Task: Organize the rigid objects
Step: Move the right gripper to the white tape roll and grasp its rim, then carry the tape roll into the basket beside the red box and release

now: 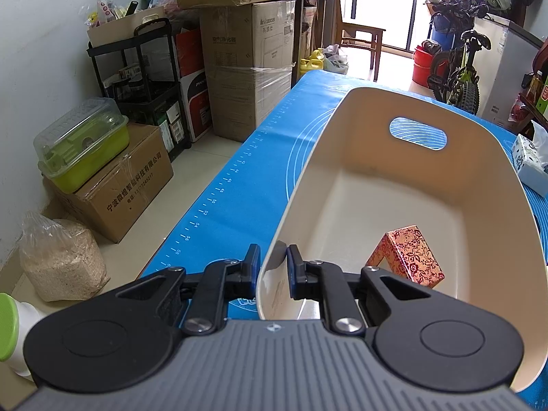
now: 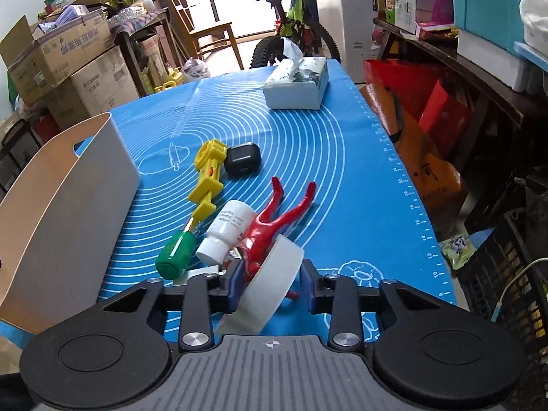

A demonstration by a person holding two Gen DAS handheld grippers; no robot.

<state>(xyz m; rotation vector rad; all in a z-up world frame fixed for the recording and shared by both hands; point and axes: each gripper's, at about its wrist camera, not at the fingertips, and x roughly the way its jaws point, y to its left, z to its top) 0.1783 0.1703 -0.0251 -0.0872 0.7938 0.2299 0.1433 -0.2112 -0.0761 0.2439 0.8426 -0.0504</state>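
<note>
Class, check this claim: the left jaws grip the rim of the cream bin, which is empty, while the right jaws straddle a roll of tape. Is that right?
Not quite. The cream bin is not empty: the left wrist view shows a red patterned box lying inside it. The rest holds: the left gripper grips the rim, and the right gripper straddles the roll of tape.
</note>
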